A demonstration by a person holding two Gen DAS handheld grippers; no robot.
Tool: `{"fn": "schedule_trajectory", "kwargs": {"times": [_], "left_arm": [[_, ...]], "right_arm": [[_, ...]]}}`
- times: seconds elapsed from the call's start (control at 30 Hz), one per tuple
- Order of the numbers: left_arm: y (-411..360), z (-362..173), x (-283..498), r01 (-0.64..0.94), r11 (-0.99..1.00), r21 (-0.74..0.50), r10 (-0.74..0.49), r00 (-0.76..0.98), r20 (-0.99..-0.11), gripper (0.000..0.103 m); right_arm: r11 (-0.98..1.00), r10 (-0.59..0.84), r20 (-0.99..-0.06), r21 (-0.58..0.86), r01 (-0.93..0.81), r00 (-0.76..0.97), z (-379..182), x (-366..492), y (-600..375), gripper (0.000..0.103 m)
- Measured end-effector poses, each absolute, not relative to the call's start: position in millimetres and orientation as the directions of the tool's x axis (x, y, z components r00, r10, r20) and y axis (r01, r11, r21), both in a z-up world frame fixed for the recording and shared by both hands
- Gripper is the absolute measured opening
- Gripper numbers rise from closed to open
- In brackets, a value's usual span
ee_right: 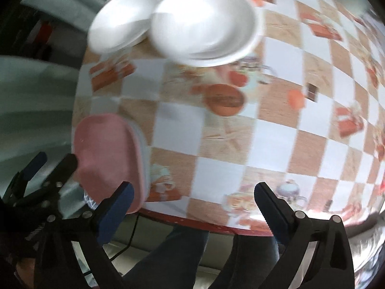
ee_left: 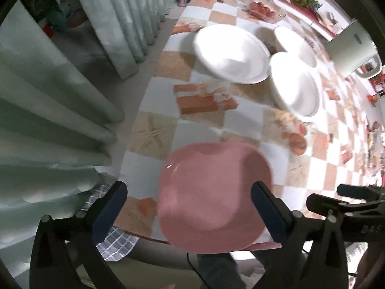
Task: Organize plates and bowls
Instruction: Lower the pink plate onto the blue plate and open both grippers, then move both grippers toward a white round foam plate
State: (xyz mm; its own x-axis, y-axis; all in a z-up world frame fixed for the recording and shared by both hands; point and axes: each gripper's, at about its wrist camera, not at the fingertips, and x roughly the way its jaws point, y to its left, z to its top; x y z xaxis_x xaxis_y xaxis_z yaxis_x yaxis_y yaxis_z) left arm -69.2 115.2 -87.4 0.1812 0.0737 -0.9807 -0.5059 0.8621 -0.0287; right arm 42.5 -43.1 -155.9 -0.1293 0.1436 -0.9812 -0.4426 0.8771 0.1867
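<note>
1. Two grippers hang over the near edge of a table (ee_right: 276, 130) covered with a checked orange, tan and white cloth.
2. The left gripper (ee_left: 190, 202) has its jaws spread wide and grips nothing; a pink plate (ee_left: 214, 197) lies between and beyond the two fingers, at the table's near edge. Whether either finger touches the plate's rim is hard to tell through the blur.
3. The right gripper (ee_right: 192, 197) is likewise spread open and empty, over bare cloth just right of the pink plate (ee_right: 108, 159).
4. In the right wrist view, the left gripper (ee_right: 53, 161) shows at the lower left, beside the pink plate.
5. Farther back on the table sit white dishes: a wide white plate (ee_left: 231, 53) on the left, a white bowl (ee_left: 296, 82) just right of it and nearer, and a second white bowl (ee_left: 296, 45) behind that one.
6. In the right wrist view the white bowl (ee_right: 204, 21) overlaps the edge of the white plate (ee_right: 120, 19).
7. A pale kettle (ee_left: 353, 50) stands at the right, near the bowls.
8. Green curtains (ee_left: 48, 110) hang to the left of the table.
</note>
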Motion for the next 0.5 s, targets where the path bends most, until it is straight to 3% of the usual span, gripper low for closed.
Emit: {"fn": "schedule_trajectory", "kwargs": {"times": [0.5], "left_arm": [[71.3, -75.9, 20.5, -0.458, 0.873, -0.165, -0.065, 0.226, -0.972, 0.103]], "right_arm": [[0.949, 0.157, -0.986, 0.168, -0.268, -0.063, -144.9, 104.3, -123.3, 0.1]]}}
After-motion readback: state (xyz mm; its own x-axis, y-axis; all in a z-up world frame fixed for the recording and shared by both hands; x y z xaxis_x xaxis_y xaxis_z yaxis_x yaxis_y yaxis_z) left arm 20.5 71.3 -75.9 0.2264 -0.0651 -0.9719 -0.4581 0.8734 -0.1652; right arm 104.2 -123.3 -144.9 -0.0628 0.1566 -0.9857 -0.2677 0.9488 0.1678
